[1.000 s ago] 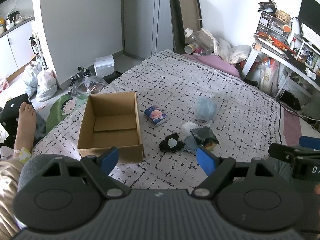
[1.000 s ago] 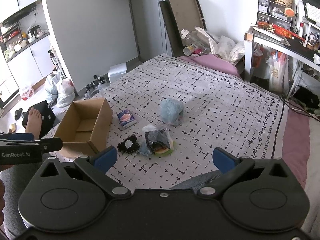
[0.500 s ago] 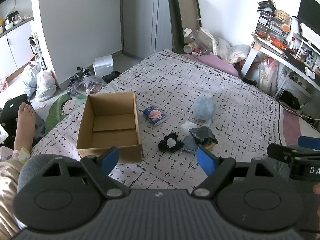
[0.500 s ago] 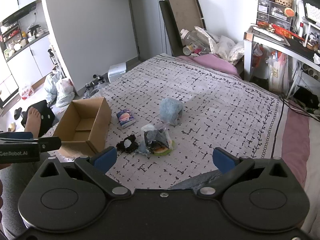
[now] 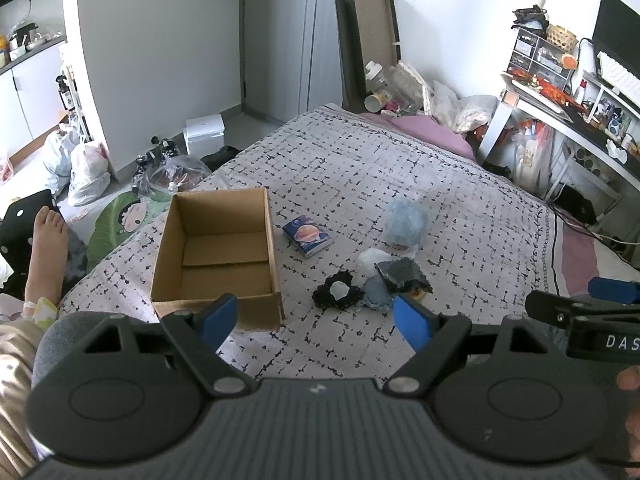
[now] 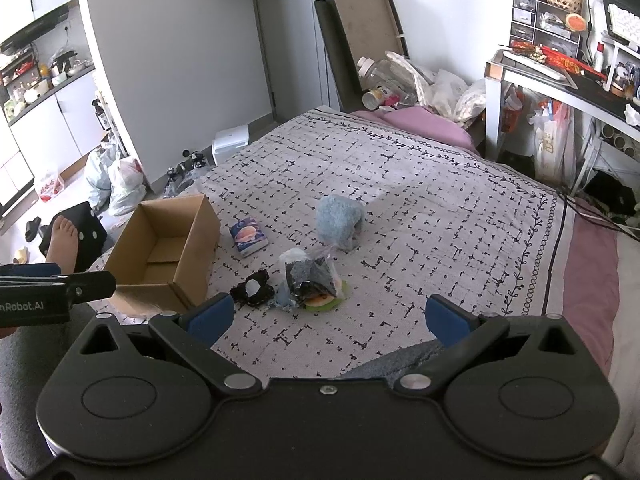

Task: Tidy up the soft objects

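I hold both the left gripper [image 5: 316, 320] and right gripper [image 6: 326, 316] spread wide, empty, above the bed's [image 6: 440, 208] near edge; the soft objects [image 6: 308, 280] lie mid-bed beside the cardboard box [image 5: 216, 248].

Your left wrist view looks forward and down across the bed [image 5: 400, 168] from its near edge (left side). Your right wrist view faces likewise, further right. Both share the cardboard box [image 5: 216, 256] [image 6: 160, 256], well ahead.

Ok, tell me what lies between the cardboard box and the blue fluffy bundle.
The small tissue pack lies on the bedspread between cardboard box and blue fluffy bundle; both wrist views show it.
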Demonstrator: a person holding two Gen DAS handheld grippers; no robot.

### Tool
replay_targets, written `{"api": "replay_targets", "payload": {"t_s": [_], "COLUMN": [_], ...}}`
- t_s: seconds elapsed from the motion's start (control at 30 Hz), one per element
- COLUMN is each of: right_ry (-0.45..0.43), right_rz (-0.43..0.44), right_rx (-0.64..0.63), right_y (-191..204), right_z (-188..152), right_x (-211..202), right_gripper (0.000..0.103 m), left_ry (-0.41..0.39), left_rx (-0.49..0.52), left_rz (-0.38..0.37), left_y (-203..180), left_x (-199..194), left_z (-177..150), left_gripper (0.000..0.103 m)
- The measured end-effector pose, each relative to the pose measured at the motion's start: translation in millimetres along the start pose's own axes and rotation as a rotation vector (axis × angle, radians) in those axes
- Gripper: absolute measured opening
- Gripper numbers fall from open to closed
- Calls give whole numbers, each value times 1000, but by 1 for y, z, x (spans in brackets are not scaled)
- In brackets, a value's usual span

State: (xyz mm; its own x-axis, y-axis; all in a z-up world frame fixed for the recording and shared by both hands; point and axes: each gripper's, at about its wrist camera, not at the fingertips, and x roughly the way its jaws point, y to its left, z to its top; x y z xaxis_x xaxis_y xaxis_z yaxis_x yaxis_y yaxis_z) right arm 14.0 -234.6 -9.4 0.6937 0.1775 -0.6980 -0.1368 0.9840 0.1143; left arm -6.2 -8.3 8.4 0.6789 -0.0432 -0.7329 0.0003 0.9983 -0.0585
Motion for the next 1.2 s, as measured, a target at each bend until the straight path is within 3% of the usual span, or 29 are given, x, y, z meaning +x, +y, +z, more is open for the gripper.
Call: {"api": "replay_targets", "payload": {"t_s": [0.57,1.2], "right_ry": [10,35], "right_rz": [-6,-4], "right_rx": [21,79], "right_y": [-5,-26], "right_z": [4,-3], "right_x": [15,53], "right_gripper": [103,103], "left_ry": [10,18], "left_rx": [14,-17], "left_rz": [-5,-43], "left_y": [-1,-2], "left_x": [14,55], "left_z": [6,12], "left_gripper": [84,84]}}
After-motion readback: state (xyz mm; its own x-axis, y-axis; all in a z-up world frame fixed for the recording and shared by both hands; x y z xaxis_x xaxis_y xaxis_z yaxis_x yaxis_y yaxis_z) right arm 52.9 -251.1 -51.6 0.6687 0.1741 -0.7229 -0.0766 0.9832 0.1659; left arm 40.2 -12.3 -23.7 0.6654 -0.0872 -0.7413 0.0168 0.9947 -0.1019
